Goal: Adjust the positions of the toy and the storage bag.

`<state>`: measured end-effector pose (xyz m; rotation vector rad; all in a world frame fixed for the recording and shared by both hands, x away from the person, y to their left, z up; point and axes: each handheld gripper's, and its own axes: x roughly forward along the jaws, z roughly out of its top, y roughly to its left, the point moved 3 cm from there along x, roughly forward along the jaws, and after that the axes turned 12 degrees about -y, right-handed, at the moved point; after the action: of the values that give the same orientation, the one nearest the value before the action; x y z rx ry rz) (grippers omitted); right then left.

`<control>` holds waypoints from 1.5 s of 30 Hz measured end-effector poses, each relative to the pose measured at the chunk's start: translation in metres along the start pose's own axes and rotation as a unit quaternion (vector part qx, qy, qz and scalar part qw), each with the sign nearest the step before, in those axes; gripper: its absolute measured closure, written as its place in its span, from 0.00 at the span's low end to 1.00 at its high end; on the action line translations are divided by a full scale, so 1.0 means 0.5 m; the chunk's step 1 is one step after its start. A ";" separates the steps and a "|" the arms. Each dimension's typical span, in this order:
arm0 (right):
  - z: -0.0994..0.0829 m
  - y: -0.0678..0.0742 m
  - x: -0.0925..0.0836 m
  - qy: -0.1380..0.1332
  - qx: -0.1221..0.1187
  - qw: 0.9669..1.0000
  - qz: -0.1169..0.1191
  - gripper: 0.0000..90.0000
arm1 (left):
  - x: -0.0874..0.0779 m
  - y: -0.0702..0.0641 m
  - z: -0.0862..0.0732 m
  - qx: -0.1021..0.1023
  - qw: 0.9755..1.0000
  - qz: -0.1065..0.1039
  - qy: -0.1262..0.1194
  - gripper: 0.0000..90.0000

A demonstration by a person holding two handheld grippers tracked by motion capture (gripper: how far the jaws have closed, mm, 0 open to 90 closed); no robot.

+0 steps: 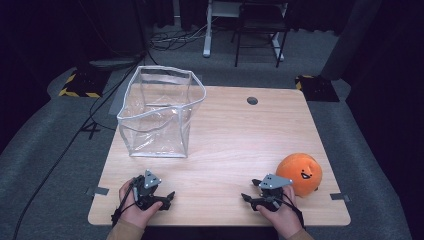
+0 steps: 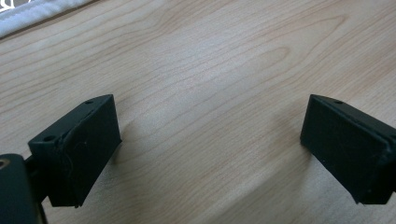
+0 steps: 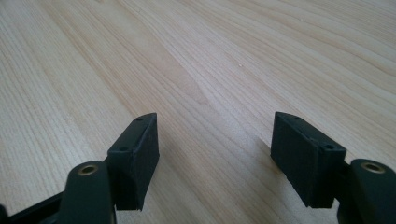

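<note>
At lower right of the high view, the plush sits just right of the right gripper, whose jaws gape empty; the left gripper, likewise spread and empty, is well apart.

Mid table free; bag far-left, plush near-right.

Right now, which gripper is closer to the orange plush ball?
The right gripper: the orange plush ball with the smiling face sits just beside it at the table's near right edge. The left gripper lies across the table, nearer the clear plastic bag.
</note>
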<state>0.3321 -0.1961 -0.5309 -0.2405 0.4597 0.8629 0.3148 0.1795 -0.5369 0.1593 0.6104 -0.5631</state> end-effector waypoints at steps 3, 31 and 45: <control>0.000 0.001 0.000 0.001 0.002 1.000 -0.001 0.36 | -0.004 -0.001 0.001 -0.001 1.000 -0.003 -0.009 0.14; 0.082 0.019 -0.006 -0.013 -0.023 1.000 0.015 0.52 | -0.043 -0.006 0.016 -0.002 0.999 -0.017 -0.033 0.28; 0.198 0.015 0.045 -0.021 -0.049 0.998 0.031 0.57 | -0.108 0.036 -0.019 -0.019 0.998 0.024 -0.050 0.30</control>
<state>0.3674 -0.1382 -0.4552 -0.2991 0.3882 0.9517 0.2835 0.2221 -0.5133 0.1085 0.5196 -0.5095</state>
